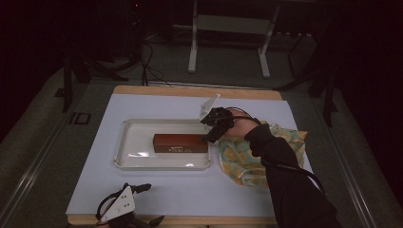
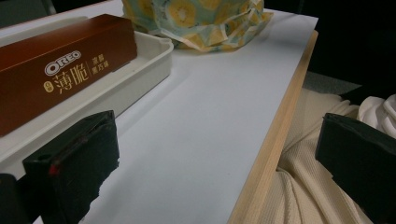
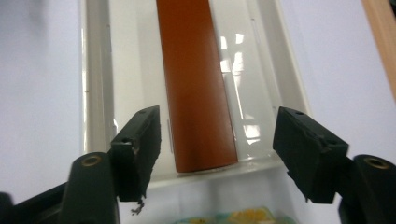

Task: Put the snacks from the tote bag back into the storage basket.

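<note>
A brown Oreo box (image 1: 180, 142) lies lengthwise in a white tray (image 1: 128, 159) on the pale sheet. My right gripper (image 1: 210, 137) hovers at the box's right end, open, its jaws spread to either side of the box (image 3: 198, 88) without touching it. The right gripper (image 3: 217, 151) looks down the tray (image 3: 95, 93). My left gripper (image 1: 149, 204) rests open at the table's near edge, left of centre. From there the left gripper (image 2: 215, 163) faces the box (image 2: 60, 65) and the tray (image 2: 154, 60), with nothing between its jaws.
A yellow and teal patterned cloth (image 1: 242, 159) lies bunched right of the tray, under the person's dark sleeve (image 1: 285, 180). The cloth (image 2: 205, 21) sits beyond the tray corner. The wooden table edge (image 2: 271, 140) runs close by the left gripper.
</note>
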`<state>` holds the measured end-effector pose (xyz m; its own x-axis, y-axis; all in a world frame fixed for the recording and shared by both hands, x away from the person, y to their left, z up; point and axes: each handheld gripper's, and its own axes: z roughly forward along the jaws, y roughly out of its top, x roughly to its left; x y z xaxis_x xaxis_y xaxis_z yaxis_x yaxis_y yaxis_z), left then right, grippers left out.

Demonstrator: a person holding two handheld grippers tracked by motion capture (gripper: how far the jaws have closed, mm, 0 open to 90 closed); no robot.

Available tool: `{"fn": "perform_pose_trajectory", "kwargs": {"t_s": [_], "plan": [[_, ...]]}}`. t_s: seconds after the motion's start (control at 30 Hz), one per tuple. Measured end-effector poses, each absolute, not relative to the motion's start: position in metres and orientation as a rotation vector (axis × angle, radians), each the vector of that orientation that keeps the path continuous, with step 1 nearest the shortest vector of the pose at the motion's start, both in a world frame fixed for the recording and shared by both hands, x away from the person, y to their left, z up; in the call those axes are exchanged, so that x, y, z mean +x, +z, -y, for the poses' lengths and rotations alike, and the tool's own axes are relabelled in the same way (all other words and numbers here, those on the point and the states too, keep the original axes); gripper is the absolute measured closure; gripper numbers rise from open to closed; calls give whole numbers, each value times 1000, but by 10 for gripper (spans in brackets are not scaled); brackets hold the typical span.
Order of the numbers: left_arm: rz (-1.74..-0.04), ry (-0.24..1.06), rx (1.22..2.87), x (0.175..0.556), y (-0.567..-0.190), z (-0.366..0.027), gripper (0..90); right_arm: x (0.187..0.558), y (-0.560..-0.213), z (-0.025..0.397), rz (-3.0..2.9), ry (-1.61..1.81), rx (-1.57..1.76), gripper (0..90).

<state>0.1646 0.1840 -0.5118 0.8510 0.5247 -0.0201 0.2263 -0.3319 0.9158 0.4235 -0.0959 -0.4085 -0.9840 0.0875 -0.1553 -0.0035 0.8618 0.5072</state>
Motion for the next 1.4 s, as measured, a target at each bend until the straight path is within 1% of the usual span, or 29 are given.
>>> {"fn": "perform_pose_trajectory", "kwargs": {"t_s": [0.27,0.33,0.4,0.47,0.5,0.7,0.77,0.9,1.4], "plan": [[-558,336,1921,165,-512,-184,0,421,-403,112,-2822,789,155,261],[-558,336,1923,165,-512,-184,0,422,-400,117,-2801,799,191,238],[-558,336,1922,165,-512,-183,0,423,-397,122,-2780,813,236,197],[-558,337,1922,165,-512,-183,0,424,-396,125,-2771,814,252,191],[-559,337,1923,165,-512,-183,0,424,-394,129,-2757,819,278,169],[-559,339,1921,164,-512,-184,0,427,-390,147,-2716,852,385,133],[-560,338,1922,164,-512,-184,0,427,-390,153,-2706,870,403,108],[-559,338,1924,164,-512,-184,0,424,-390,165,-2666,881,433,108],[-560,336,1923,165,-512,-183,0,417,-397,204,-2418,966,726,108]]}}
